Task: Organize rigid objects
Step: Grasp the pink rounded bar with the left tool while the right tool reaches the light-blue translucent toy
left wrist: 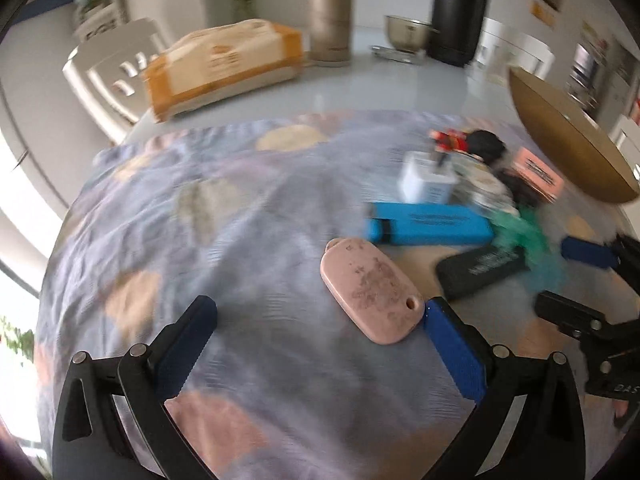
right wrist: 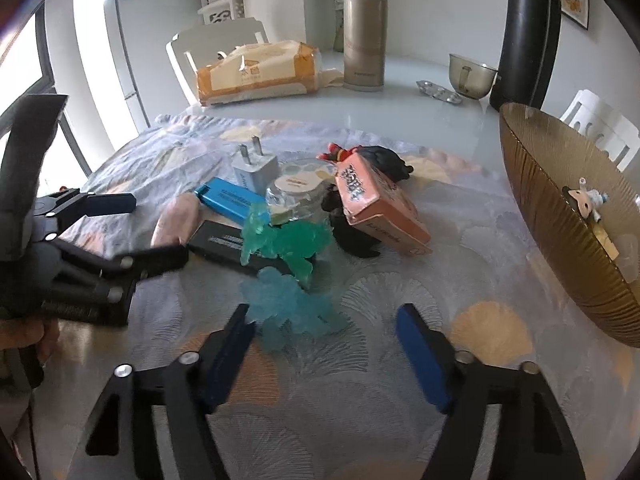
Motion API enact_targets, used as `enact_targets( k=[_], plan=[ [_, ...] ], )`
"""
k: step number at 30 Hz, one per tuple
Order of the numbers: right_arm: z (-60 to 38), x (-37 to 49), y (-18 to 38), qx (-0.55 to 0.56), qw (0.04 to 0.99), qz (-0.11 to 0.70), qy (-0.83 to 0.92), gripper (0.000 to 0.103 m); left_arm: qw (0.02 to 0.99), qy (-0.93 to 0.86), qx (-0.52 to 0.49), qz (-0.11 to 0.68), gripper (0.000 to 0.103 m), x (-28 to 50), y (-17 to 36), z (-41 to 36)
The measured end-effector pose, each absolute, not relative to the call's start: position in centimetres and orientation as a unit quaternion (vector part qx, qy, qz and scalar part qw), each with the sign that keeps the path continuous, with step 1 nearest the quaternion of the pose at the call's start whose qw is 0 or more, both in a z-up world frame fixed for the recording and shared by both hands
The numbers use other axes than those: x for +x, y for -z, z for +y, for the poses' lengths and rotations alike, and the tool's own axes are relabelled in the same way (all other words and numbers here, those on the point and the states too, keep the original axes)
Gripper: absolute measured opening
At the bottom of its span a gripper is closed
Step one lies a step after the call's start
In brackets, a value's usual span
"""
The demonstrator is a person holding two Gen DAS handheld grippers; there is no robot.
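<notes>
Pink oval case [left wrist: 370, 290] lies flat on the cloth; translucent blue figure [right wrist: 292, 306] beside a green one [right wrist: 288, 240].

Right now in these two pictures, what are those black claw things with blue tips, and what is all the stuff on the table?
Those claws are grippers, like big tweezers. A person holds one in each hand, and each one carries a small camera that looks along its two fingers. So one picture comes from the left gripper and the other from the right gripper.

Both look down at a table with a flowery cloth. On it lies a pile of small things: a pink case, a blue box, a white plug, an orange box and a green toy figure. A brown bowl stands to the right with a little figurine inside.

Nothing is held yet. The left gripper is open beside the pink case. The right one has a light blue toy figure between its fingers, with a gap still showing on one side.
</notes>
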State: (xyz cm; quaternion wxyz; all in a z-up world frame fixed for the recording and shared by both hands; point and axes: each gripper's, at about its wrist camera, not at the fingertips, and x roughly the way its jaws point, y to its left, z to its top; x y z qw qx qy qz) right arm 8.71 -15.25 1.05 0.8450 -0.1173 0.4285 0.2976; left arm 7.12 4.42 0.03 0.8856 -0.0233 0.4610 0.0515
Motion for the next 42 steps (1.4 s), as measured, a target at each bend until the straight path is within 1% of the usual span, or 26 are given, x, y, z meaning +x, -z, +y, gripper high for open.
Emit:
enact_targets(
  k=[1,15,16,17,18,19,20,21,22,23,26,28,32,33,35,37,38,39,41,42],
  plan=[
    [-15.3,8.7,-1.1,-0.114,0.845,0.428,-0.299,0.065,0.886,-0.051,-0.023,0.461,0.103,7.0,-0.1,4.5],
    [-14.7,8.6,-1.1,-0.119,0.844,0.425,-0.306,0.066,0.885,-0.035,-0.015,0.464,0.103,8.0,0.0,3.6],
    [-14.4,8.4,-1.1,-0.128,0.843,0.423,-0.307,0.064,0.885,-0.034,-0.015,0.464,0.103,8.1,-0.1,3.6],
    [-14.2,8.3,-1.1,-0.134,0.843,0.421,-0.308,0.054,0.885,-0.033,-0.014,0.463,0.103,8.2,-0.1,3.5],
    [-13.9,8.0,-1.2,-0.139,0.842,0.417,-0.314,0.048,0.886,-0.03,-0.013,0.463,0.103,8.3,-0.1,3.4],
    [-13.8,7.8,-1.2,-0.138,0.841,0.415,-0.319,0.046,0.886,-0.025,-0.014,0.463,0.103,8.3,-0.1,3.4],
    [-13.7,7.7,-1.1,-0.14,0.841,0.415,-0.319,0.046,0.888,-0.019,-0.012,0.46,0.094,8.3,-0.2,3.3],
    [-13.6,7.7,-1.1,-0.142,0.841,0.413,-0.318,0.046,0.892,-0.01,-0.007,0.452,0.067,8.2,-0.5,3.0],
    [-13.6,7.6,-1.1,-0.141,0.841,0.414,-0.32,0.046,0.897,-0.006,0.0,0.441,0.051,7.9,-0.8,2.7],
    [-13.7,7.7,-1.1,-0.139,0.84,0.414,-0.322,0.046,0.898,-0.001,0.004,0.439,0.048,7.8,-0.9,2.4],
    [-13.8,7.7,-1.2,-0.133,0.84,0.415,-0.324,0.046,0.899,0.003,-0.004,0.438,0.047,7.8,-0.9,2.6],
    [-13.9,7.7,-1.2,-0.13,0.839,0.416,-0.325,0.046,0.9,-0.001,-0.013,0.435,0.043,7.7,-0.9,3.0],
    [-14.1,7.7,-1.4,-0.123,0.839,0.413,-0.331,0.045,0.905,-0.002,-0.036,0.424,0.031,7.3,-1.2,3.9],
    [-14.1,7.6,-1.4,-0.122,0.839,0.411,-0.335,0.045,0.905,0.002,-0.042,0.423,0.03,7.2,-1.2,4.1],
    [-14.1,7.5,-1.5,-0.124,0.841,0.409,-0.333,0.045,0.903,0.008,-0.055,0.425,0.031,7.3,-1.1,4.5],
    [-14.0,7.7,-1.3,-0.124,0.837,0.415,-0.335,0.045,0.9,0.025,-0.063,0.43,0.039,7.2,-0.9,4.6],
    [-13.9,7.7,-1.2,-0.125,0.836,0.416,-0.335,0.045,0.9,0.036,-0.06,0.431,0.048,6.9,-0.9,4.4],
    [-13.9,7.7,-1.2,-0.125,0.836,0.416,-0.336,0.045,0.899,0.042,-0.05,0.432,0.064,6.6,-0.9,4.0],
    [-13.8,7.7,-1.2,-0.126,0.836,0.416,-0.335,0.046,0.894,0.057,-0.019,0.443,0.088,6.3,-0.6,2.6],
    [-13.8,7.7,-1.2,-0.126,0.836,0.416,-0.335,0.046,0.892,0.045,0.01,0.45,0.085,6.4,-0.4,1.6]
  ],
)
